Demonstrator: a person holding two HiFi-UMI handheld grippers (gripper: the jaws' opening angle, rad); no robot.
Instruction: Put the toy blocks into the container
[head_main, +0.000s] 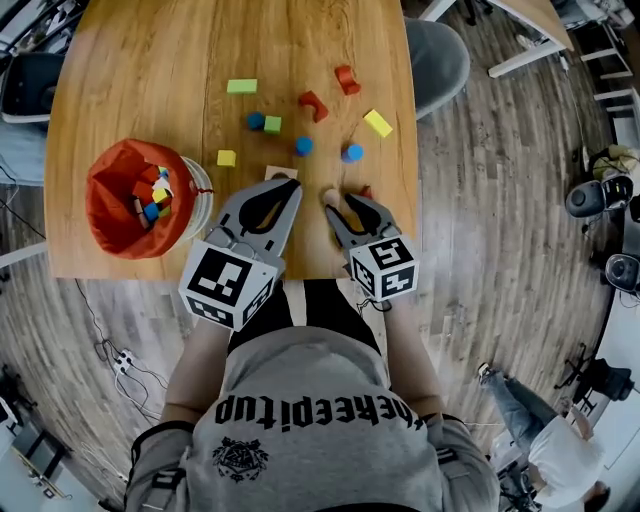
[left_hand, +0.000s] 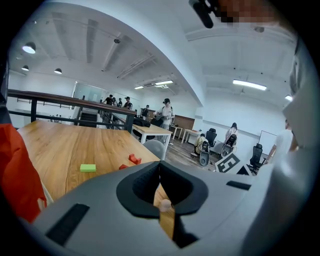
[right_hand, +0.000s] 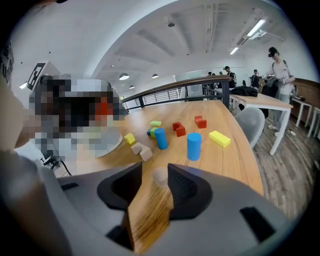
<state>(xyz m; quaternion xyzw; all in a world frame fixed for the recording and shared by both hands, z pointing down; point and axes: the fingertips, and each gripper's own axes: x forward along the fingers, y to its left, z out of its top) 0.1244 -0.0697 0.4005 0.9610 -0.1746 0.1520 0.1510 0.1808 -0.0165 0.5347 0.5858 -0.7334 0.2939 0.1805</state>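
Several coloured toy blocks lie on the wooden table (head_main: 150, 70): a green slab (head_main: 241, 86), red pieces (head_main: 313, 104), a yellow bar (head_main: 377, 123) and blue cylinders (head_main: 352, 153). At the table's left stands a red bag container (head_main: 110, 215) with blocks inside. My right gripper (head_main: 342, 204) stands open near the front edge. A small pale wooden cylinder (right_hand: 160, 176) stands between its fingertips, and the pads do not press on it. My left gripper (head_main: 281, 183) is shut and empty beside a pale wooden block (head_main: 281, 173), right of the bag.
The table's front edge runs just under both grippers. A grey chair (head_main: 440, 55) stands at the table's far right corner. In the right gripper view a pale arch block (right_hand: 141, 151) and a yellow cube (right_hand: 130, 138) lie left of the blue cylinders (right_hand: 194, 146).
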